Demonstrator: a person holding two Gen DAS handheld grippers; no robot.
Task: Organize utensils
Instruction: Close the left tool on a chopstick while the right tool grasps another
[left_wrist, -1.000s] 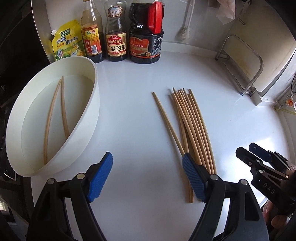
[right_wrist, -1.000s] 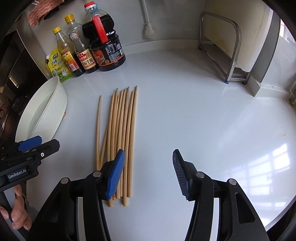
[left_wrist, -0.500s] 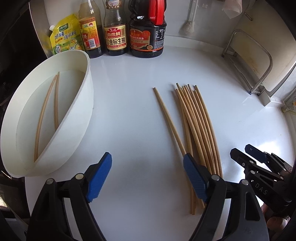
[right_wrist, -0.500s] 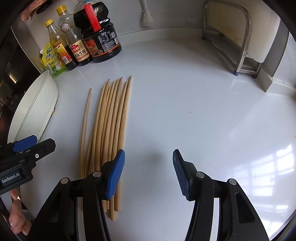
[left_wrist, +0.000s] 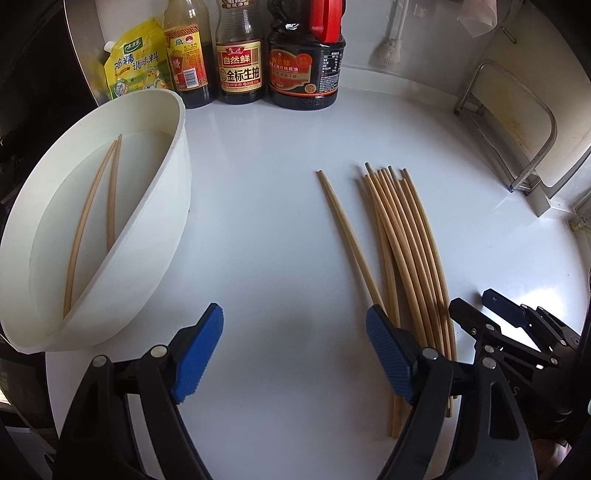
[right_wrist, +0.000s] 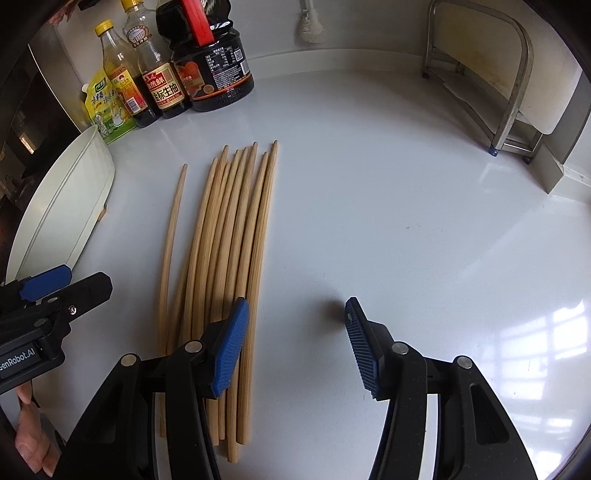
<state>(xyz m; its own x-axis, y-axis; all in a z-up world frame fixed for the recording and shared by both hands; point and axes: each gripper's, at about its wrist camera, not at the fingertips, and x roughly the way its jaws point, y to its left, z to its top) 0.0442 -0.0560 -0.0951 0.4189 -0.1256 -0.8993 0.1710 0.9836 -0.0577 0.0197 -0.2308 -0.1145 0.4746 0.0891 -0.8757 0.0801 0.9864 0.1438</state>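
Note:
Several wooden chopsticks (left_wrist: 402, 240) lie in a bundle on the white counter, with one single chopstick (left_wrist: 347, 232) apart on their left; the bundle also shows in the right wrist view (right_wrist: 229, 236). A white oval bin (left_wrist: 168, 206) at the left holds two chopsticks (left_wrist: 98, 210). My left gripper (left_wrist: 295, 350) is open and empty, low over the counter between bin and bundle. My right gripper (right_wrist: 295, 343) is open and empty, its left finger over the bundle's near ends.
Three sauce bottles (left_wrist: 240, 55) and a yellow seasoning pouch (left_wrist: 133, 70) stand at the back wall. A metal rack (left_wrist: 517, 125) stands at the right. The bin's rim shows at the left of the right wrist view (right_wrist: 66, 206).
Both grippers have moved forward and lower toward the chopsticks; the bundle and bottles appear nearer. Both stay open. The chopsticks have not moved.

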